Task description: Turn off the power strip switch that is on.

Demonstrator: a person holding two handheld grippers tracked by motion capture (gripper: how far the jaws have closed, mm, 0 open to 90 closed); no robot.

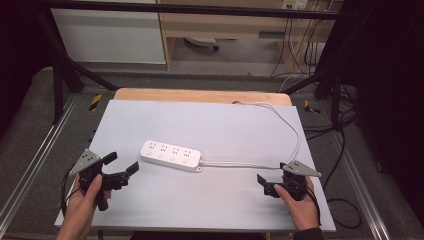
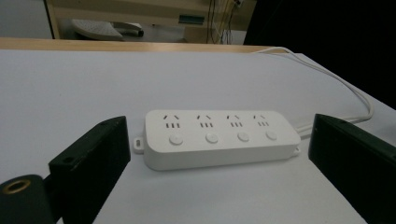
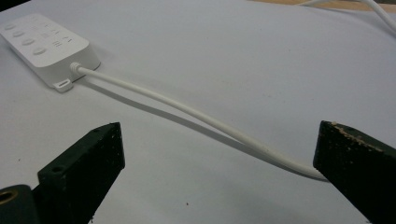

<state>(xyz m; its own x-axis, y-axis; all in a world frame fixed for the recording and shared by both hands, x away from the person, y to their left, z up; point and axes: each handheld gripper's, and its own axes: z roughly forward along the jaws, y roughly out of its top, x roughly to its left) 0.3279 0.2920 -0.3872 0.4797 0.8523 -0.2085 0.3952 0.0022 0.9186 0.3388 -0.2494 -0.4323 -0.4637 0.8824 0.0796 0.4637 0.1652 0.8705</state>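
An approach is judged in hand: the four-socket power strip (image 1: 171, 155) lies mid-tabletop (image 1: 225, 205), at 1 o'clock from the left tool (image 1: 122, 165), jaws apart; the right tool (image 1: 264, 184), likewise apart, is aimed at its cord (image 3: 196, 116); closing in is called for next

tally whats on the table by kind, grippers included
power strip: 1, white, lying flat on the grey table top
cord: 1, white, runs from the strip to the far edge
grippers: 2, left gripper and right gripper, both open and holding nothing
total: 4
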